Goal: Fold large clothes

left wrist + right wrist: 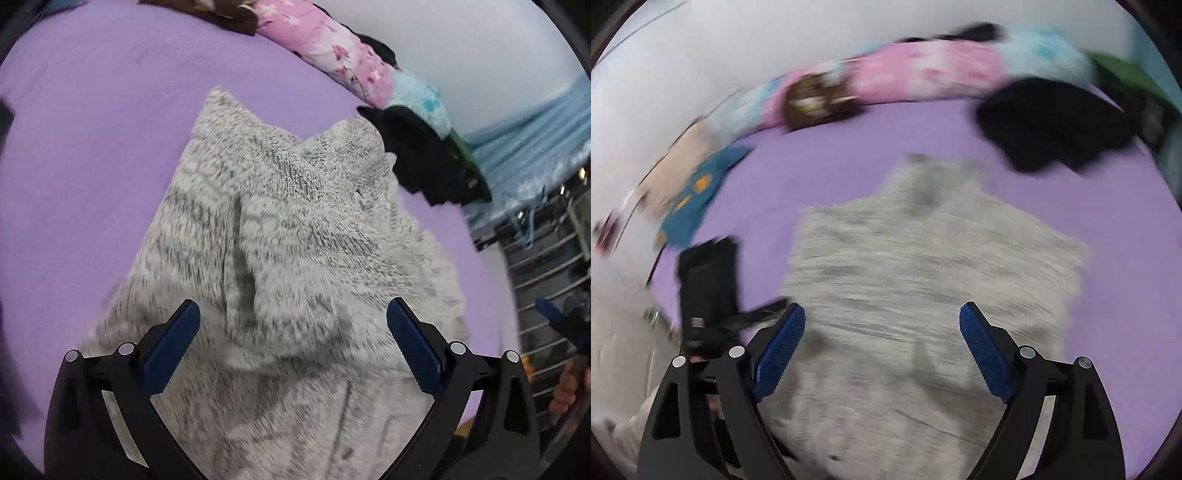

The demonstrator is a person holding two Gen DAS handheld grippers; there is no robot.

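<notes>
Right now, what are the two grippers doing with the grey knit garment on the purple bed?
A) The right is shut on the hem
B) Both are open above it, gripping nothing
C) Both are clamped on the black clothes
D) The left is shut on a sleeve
B: the left gripper and right gripper both show blue fingers spread wide, with the grey knit garment lying loose on the purple bed between them.
</notes>
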